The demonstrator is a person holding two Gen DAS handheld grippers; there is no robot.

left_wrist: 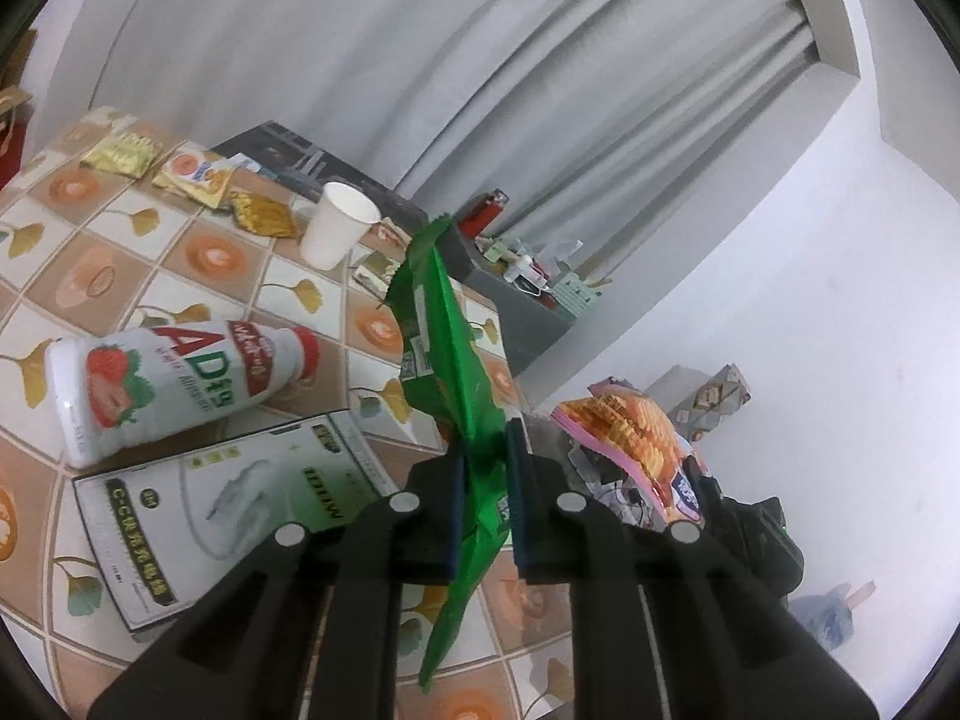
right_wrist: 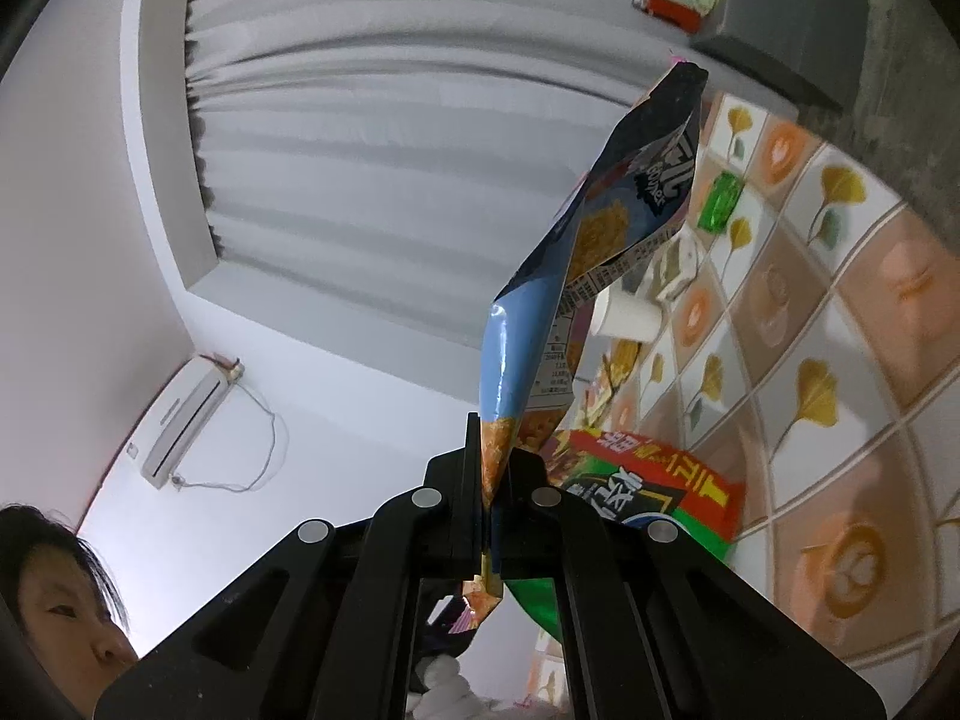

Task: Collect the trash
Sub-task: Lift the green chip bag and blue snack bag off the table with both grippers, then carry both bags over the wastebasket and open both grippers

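Green wrapper [left_wrist: 447, 360] pinched in tilted left claw [left_wrist: 485, 468] (right claw [right_wrist: 493, 468] grips snack bag [right_wrist: 606, 240]).

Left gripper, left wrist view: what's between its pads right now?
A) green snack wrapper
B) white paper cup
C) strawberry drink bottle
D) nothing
A: the left gripper is pinched on the green snack wrapper, which sticks up past the pads; the white paper cup and strawberry drink bottle sit on the patterned table.
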